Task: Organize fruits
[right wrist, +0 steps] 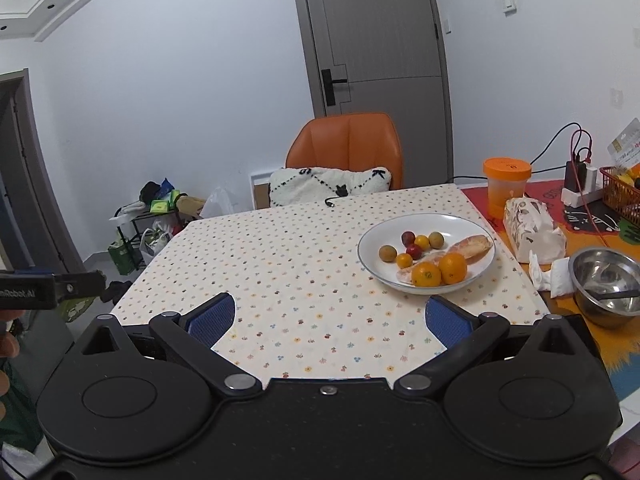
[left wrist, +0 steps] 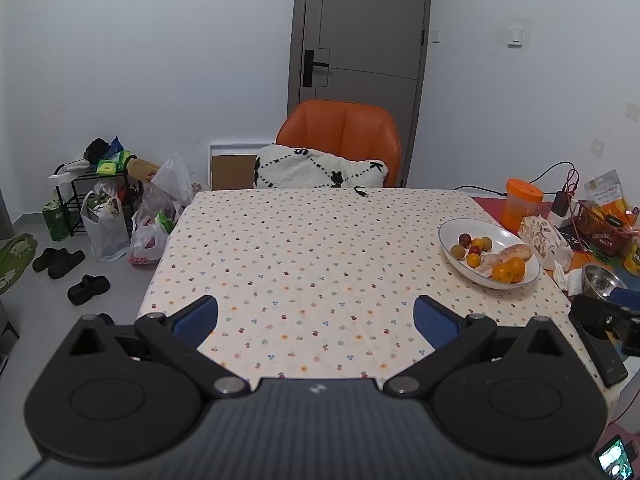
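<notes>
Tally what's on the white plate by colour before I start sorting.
On the plate:
Orange citrus: 2
Small yellow-orange fruits: 2
Small red fruits: 2
Small olive-brown fruits: 2
Peeled pale segments: 2
Total: 10

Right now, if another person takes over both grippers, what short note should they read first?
Left gripper: open, empty, above the tablecloth.
Right gripper: open, empty, nearer to the white plate.
All fruit lies on that plate: two oranges, peeled segments, several small round fruits.
Done: nothing gripped yet.
Left: the sorting itself. The right gripper probably reaches the plate more easily.
</notes>
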`<state>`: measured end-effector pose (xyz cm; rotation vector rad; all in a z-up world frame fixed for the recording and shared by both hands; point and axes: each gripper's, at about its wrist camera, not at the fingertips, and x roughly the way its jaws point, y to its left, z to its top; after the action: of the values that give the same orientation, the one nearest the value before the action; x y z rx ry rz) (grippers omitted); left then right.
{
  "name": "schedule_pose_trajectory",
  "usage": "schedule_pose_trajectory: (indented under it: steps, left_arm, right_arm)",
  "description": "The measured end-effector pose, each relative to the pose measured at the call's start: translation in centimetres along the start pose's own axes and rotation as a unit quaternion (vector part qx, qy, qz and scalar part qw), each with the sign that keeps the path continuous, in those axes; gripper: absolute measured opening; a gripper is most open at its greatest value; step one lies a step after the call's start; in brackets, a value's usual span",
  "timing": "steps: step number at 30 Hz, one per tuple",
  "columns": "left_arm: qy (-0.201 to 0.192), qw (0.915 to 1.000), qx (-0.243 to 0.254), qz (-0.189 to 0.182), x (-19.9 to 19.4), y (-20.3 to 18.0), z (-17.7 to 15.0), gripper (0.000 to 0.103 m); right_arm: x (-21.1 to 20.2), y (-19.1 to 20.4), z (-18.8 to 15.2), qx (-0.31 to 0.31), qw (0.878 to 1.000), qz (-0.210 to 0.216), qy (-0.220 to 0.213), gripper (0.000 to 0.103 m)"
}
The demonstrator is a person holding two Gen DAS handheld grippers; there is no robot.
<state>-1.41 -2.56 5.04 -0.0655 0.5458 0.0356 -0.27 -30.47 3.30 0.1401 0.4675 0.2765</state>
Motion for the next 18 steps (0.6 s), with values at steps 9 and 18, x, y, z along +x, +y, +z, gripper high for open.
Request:
schedule_pose_trajectory:
  steps: [9,18]
  left_arm:
    - [0.002,1.0,-0.003,0.004,-0.55,0.33,-0.34,0.103]
    - [-0.001,1.0,-0.008,0.003,-0.58,0.67,-0.33,0.103]
  right_arm:
    - [-0.64,0.23,0.22,-0.002,1.0,-0.001,-0.005,0.103]
    - [-0.18,0.6,-0.1,-0.007,1.0,0.002,0.004,0.103]
